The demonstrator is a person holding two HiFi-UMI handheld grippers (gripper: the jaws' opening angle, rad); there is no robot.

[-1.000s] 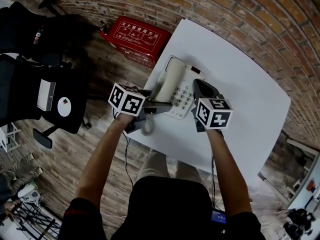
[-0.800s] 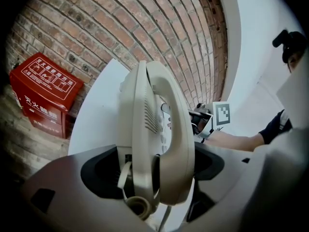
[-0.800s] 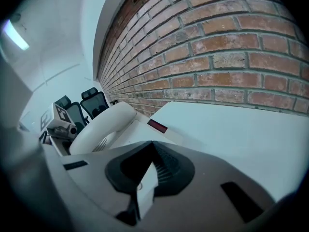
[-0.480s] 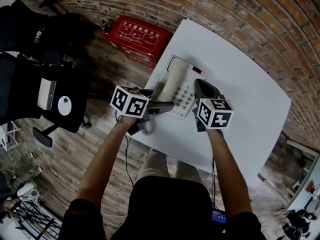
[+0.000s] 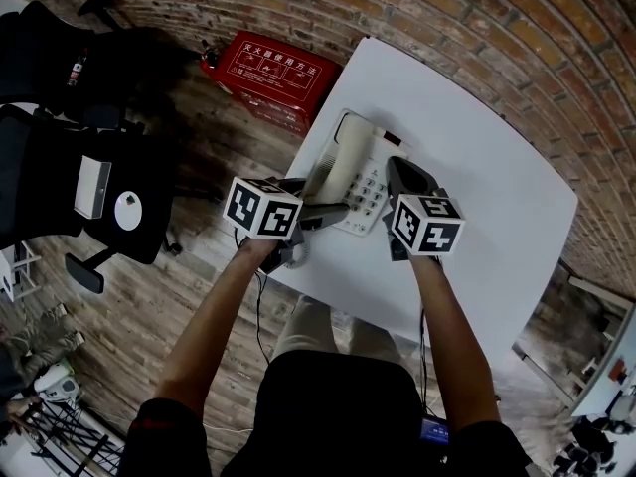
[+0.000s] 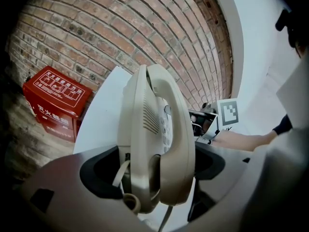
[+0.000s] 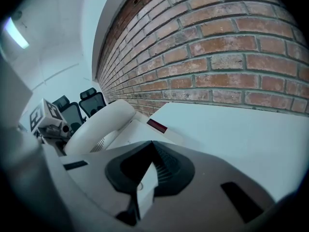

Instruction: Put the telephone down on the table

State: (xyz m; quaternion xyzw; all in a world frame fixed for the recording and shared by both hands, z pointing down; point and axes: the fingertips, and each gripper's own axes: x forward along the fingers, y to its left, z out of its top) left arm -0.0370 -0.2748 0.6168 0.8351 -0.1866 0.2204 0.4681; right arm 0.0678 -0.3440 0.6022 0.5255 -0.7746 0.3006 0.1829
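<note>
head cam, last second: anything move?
Left gripper edged slightly back toward the person, jaws still shut on the phone. Nothing was let go. Right gripper stayed put, jaws still shut on the phone's edge; the table is unchanged.

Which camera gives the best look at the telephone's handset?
The left gripper view: the handset fills the frame, clamped in the left hand-held gripper, its grille clear. The head view shows it small, atop the telephone base. The right gripper view catches only its rounded end.
</note>
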